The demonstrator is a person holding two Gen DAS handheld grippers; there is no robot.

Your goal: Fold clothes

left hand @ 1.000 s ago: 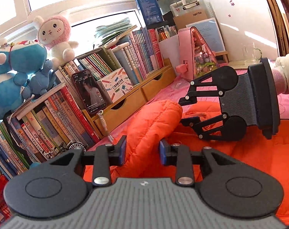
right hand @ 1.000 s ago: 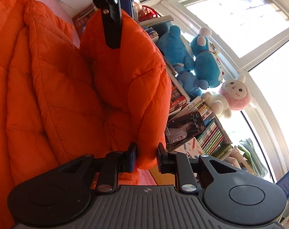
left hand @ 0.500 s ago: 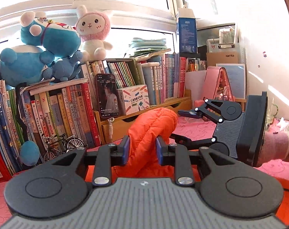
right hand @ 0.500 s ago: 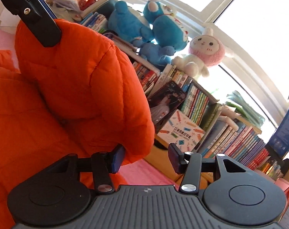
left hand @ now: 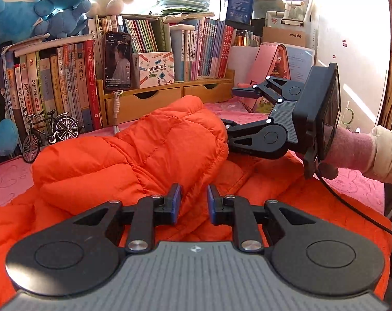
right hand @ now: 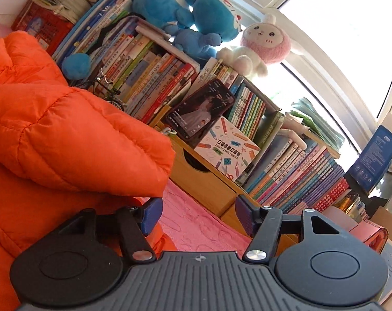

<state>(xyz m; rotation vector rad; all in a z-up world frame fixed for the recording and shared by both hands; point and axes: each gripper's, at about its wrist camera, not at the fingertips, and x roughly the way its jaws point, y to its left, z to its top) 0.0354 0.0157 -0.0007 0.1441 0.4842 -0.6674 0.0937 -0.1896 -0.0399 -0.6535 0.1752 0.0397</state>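
Note:
An orange puffer jacket (left hand: 149,150) lies on a pink cloth, with one sleeve folded across its body. My left gripper (left hand: 194,202) sits low over the jacket's near part, jaws partly open, with the sleeve's lower edge just ahead of them and nothing pinched. My right gripper (left hand: 228,108) shows in the left wrist view, open beside the sleeve's cuff end. In the right wrist view the right gripper (right hand: 196,215) is wide open and empty, and the jacket's sleeve (right hand: 74,140) lies just left of its left finger.
A wooden shelf unit with drawers (left hand: 170,98) and rows of books (left hand: 203,49) stands behind the jacket. A phone (left hand: 117,59), a toy bicycle (left hand: 49,134), plush toys (right hand: 203,18) and a pink box (left hand: 271,77) are along it. The pink cloth (right hand: 198,223) covers the table.
Both grippers lowered the sleeve onto the jacket. The right gripper opened wide and let the cuff go. The left gripper's jaws opened and the sleeve now rests free.

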